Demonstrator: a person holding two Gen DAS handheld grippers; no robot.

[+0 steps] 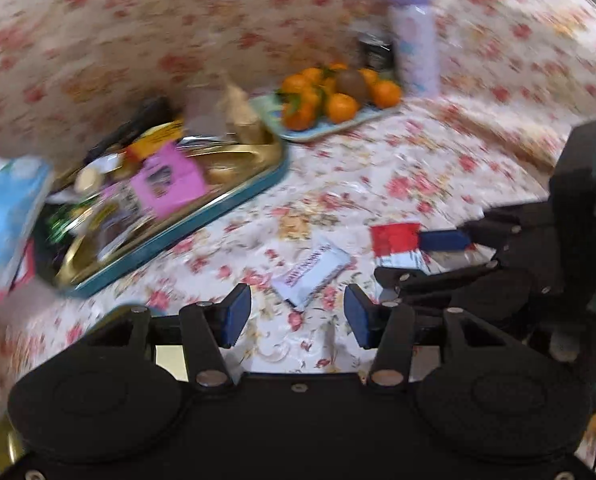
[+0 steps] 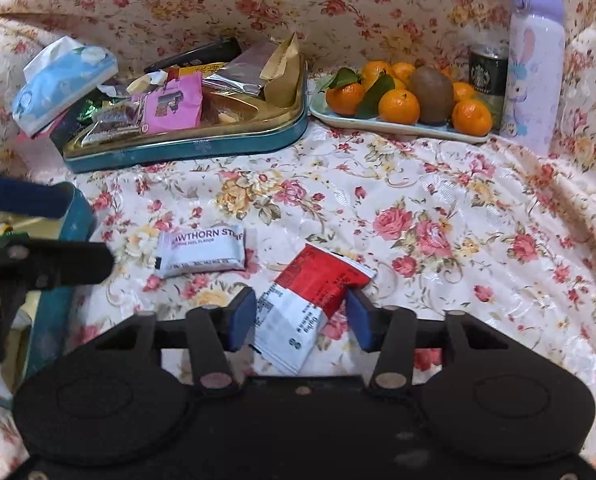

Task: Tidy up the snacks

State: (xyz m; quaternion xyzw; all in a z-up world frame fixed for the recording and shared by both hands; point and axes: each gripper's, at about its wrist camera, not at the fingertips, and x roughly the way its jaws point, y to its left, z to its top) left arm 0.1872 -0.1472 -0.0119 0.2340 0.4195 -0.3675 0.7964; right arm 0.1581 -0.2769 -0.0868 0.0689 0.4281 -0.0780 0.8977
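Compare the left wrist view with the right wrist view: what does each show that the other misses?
Left wrist only: the right hand-held gripper from the side, straddling the red-and-white snack packet.

Right wrist only: legible "Hawthorn" print on the white snack packet, a dark green can behind the fruit, and a second teal tin at left.

Both: the gold-lined teal tin tray of snacks, mandarins on the pale plate, the lilac bottle, the blue tissue pack.
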